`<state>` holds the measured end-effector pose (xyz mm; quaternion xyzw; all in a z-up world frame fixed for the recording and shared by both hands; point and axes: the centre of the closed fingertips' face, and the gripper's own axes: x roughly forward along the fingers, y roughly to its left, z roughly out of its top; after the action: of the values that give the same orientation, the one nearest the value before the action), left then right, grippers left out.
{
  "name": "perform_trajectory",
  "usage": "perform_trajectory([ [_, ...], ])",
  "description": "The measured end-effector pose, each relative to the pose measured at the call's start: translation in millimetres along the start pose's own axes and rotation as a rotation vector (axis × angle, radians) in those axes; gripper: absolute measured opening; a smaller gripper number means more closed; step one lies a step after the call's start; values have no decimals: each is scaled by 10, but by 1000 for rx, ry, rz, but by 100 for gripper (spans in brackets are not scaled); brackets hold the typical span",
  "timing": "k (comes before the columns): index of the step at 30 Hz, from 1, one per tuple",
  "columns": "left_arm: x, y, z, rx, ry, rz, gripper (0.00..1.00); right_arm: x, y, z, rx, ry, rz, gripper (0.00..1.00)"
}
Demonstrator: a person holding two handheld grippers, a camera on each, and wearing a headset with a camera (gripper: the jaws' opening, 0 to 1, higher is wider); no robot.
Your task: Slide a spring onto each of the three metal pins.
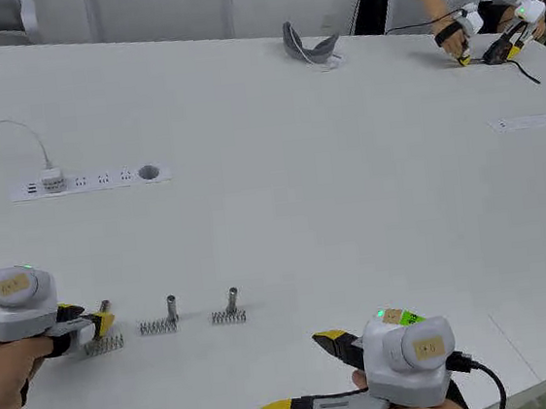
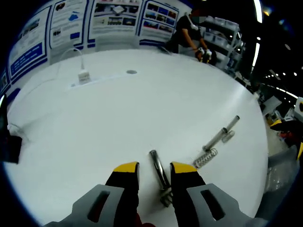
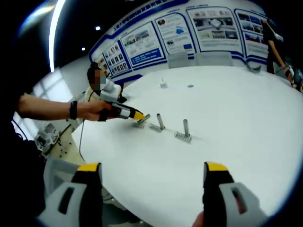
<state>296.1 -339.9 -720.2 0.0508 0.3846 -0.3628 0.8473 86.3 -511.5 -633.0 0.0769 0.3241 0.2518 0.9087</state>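
Now my left gripper (image 2: pixel 154 166), narrowly parted, straddles 1 pin (image 2: pixel 158 172) pointing to 11 o'clock; my right gripper (image 3: pixel 152 166) gapes wide; springs (image 1: pixel 158 326) lie 9-to-3.

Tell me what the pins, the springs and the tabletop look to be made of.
Pins: bare metal, probably steel; grey, with bright glints along the shaft. Springs: thin metal wire, likely steel; fine grey coils with a dull sheen. Tabletop: smooth white, faintly glossy, perhaps laminate or painted board; the look leaves that open.
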Motion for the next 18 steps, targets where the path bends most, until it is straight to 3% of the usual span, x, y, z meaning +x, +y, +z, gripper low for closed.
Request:
perform_trajectory([
  [12, 107, 29, 29, 9, -3, 28, 16, -44, -6, -39, 14, 7, -6, 89],
  [18, 148, 28, 37, 90, 10, 48, 12, -25, -6, -22, 19, 2, -2, 89],
])
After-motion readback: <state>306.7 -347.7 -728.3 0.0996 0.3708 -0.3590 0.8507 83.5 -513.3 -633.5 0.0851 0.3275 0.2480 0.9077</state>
